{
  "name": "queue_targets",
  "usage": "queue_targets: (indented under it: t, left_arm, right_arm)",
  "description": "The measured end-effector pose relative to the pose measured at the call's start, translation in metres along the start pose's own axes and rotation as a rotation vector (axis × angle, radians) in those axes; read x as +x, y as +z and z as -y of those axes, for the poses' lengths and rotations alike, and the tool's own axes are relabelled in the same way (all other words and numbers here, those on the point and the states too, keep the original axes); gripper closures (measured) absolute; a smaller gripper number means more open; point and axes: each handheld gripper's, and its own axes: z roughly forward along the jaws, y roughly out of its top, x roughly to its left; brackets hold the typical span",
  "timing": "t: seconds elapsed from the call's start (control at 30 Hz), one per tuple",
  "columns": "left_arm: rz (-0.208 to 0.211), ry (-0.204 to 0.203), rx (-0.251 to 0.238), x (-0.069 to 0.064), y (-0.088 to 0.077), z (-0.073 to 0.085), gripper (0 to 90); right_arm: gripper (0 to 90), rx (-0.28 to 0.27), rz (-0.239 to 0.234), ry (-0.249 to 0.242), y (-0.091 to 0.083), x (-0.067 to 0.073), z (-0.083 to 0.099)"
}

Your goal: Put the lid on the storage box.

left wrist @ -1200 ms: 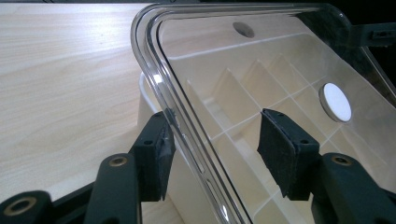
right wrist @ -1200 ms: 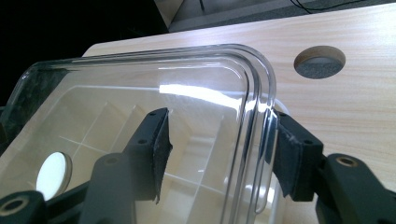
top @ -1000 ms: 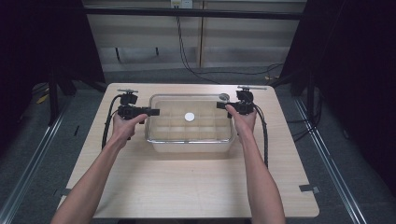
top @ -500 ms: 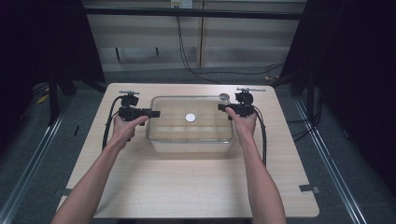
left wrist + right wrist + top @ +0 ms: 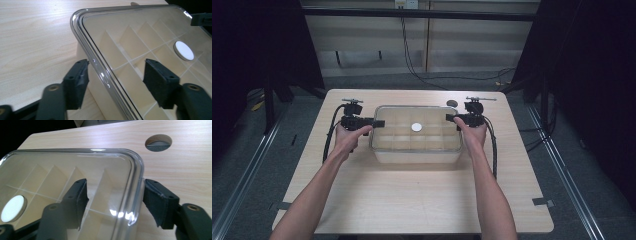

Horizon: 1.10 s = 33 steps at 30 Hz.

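A person's two grippers have just been opening at either end of a clear plastic organizer box [image 5: 417, 134] in the middle of the wooden table [image 5: 412, 200]. The left gripper [image 5: 116, 75] and right gripper [image 5: 115, 195] each straddle the lid's rim, jaws spread, pads apart from it. This looks like a release, with the box set down. Its lid is transparent with rounded corners, showing cream dividers and a white round disc [image 5: 416, 127].

Box [image 5: 140, 50] cut off right of and below left gripper [image 5: 116, 75]. Box contents beneath lid unreadable. Jaw bases cropped at bottom edge, right gripper [image 5: 115, 195] alike.
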Motion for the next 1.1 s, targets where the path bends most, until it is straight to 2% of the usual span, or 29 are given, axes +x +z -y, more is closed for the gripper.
queue_targets:
  t: [0.07,0.17,0.27,0.33,0.37,0.43,0.47,0.5,0.57,0.6,0.73,0.8,0.87,1.0,1.1]
  left_arm:
    - [-0.004,0.002,-0.005,0.000,-0.002,0.001,34.1]
    - [-0.007,-0.004,-0.011,0.002,-0.008,0.003,31.4]
    - [0.002,0.004,-0.037,0.000,-0.017,0.004,28.4]
    - [-0.037,0.031,-0.039,-0.005,-0.021,0.005,27.9]
    - [-0.047,0.036,-0.046,-0.008,-0.022,0.007,28.1]
    - [-0.016,0.033,-0.048,-0.012,-0.025,0.011,28.7]
    - [-0.024,0.042,-0.052,-0.015,-0.026,0.012,28.8]
    - [-0.030,0.058,-0.050,-0.017,-0.029,0.013,28.6]
    - [-0.014,0.053,-0.056,-0.019,-0.033,0.015,27.8]
    - [-0.001,0.045,-0.064,-0.021,-0.035,0.016,27.2]
    - [0.003,0.068,-0.062,-0.027,-0.044,0.020,26.1]
    - [0.014,0.061,-0.069,-0.030,-0.049,0.022,25.7]
    - [0.007,0.086,-0.071,-0.035,-0.054,0.024,26.6]
    - [0.004,0.136,-0.067,-0.040,-0.065,0.030,28.8]
    - [-0.008,0.146,-0.080,-0.041,-0.073,0.036,29.6]
  right_arm:
    - [32.5,0.006,-0.010,0.006,-0.003,-0.002,0.001]
    - [30.5,-0.014,-0.026,0.004,-0.012,-0.004,-0.001]
    - [29.8,-0.023,-0.037,-0.009,-0.021,-0.004,-0.003]
    - [32.3,-0.024,-0.076,-0.016,-0.030,-0.001,-0.004]
    - [33.5,-0.036,-0.086,-0.042,-0.034,0.002,-0.003]
    - [33.4,-0.040,-0.075,-0.093,-0.040,0.009,-0.001]
    - [33.5,-0.047,-0.078,-0.105,-0.044,0.011,0.000]
    - [33.5,-0.058,-0.084,-0.107,-0.048,0.012,0.001]
    - [33.5,-0.082,-0.092,-0.102,-0.055,0.011,0.004]
    - [33.6,-0.084,-0.103,-0.096,-0.058,0.011,0.006]
    - [33.4,-0.088,-0.126,-0.104,-0.072,0.013,0.014]
    - [32.5,-0.085,-0.119,-0.097,-0.078,0.015,0.017]
    - [32.6,-0.106,-0.141,-0.093,-0.085,0.016,0.020]
    - [34.1,-0.106,-0.166,-0.114,-0.094,0.019,0.029]
    - [35.8,-0.110,-0.183,-0.126,-0.102,0.021,0.037]
